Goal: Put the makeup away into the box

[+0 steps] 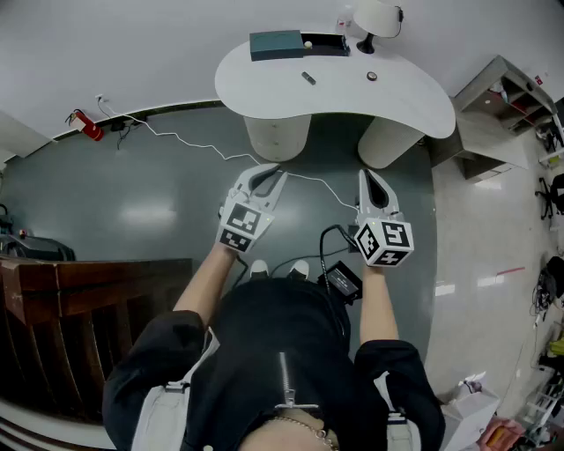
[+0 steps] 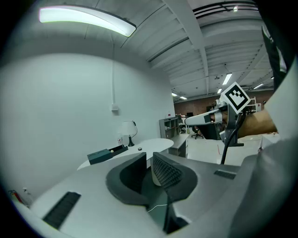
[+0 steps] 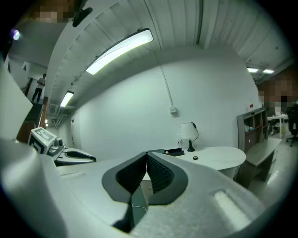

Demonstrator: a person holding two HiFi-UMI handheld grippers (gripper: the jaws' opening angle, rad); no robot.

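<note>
Two grippers, both empty and well short of the table (image 1: 256,88).
- Left gripper (image 1: 264,170): jaws narrowly apart, nothing between them.
- Right gripper (image 1: 368,174): jaw tips pressed together.

On the one white table:
- One teal box (image 1: 276,44) at the far edge.
- One lamp (image 1: 374,18) to its right.
- Two loose makeup items nearer: one dark stick (image 1: 308,77) and one small round pot (image 1: 372,77), well apart.

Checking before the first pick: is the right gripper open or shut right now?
Shut. In its own view the right gripper has its jaws meeting at the tips, with nothing between them.
</note>
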